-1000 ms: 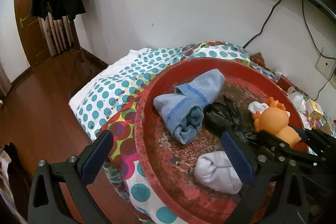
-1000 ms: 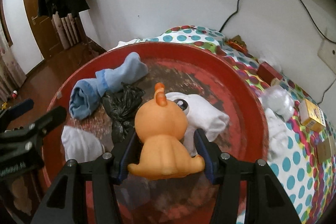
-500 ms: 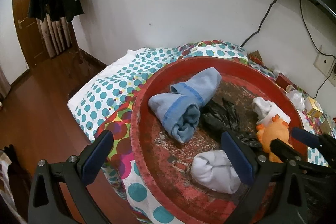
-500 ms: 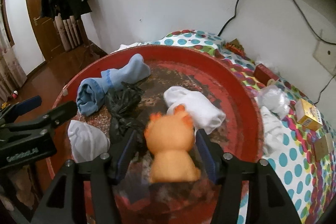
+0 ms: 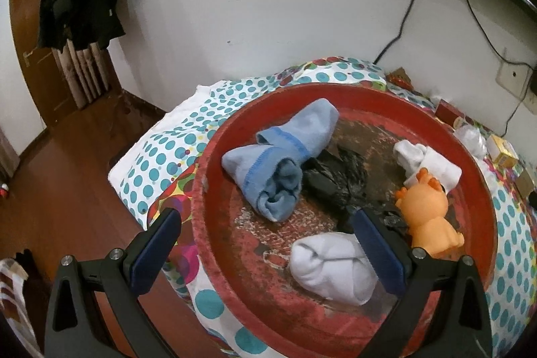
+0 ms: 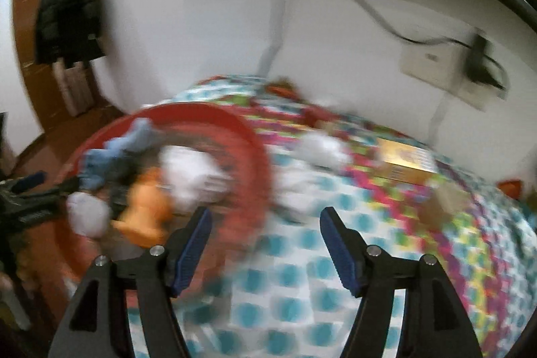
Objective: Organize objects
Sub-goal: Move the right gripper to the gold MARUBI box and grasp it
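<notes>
A round red tray (image 5: 352,91) on a dotted cloth holds a rolled blue sock (image 5: 282,153), a crumpled black bag (image 5: 335,180), a white sock roll (image 5: 330,267), another white sock (image 5: 429,163) and an orange toy animal (image 5: 428,213). My left gripper (image 5: 265,240) hangs open over the tray's near left rim, empty. In the blurred right wrist view the tray (image 6: 248,136) and orange toy (image 6: 146,207) lie to the left. My right gripper (image 6: 265,234) is over the dotted cloth beside the tray, its jaws opening with nothing between them.
The dotted cloth (image 6: 302,274) to the tray's right carries a yellow box (image 6: 406,160), a white crumpled item (image 6: 322,146) and small cartons. A wall with cables and a socket (image 6: 446,69) stands behind. Wooden floor (image 5: 67,207) drops off at the left.
My right gripper has let go of the orange toy, which now stands in the tray, and swung right over the dotted cloth with its jaws wider. My left gripper has stayed put.
</notes>
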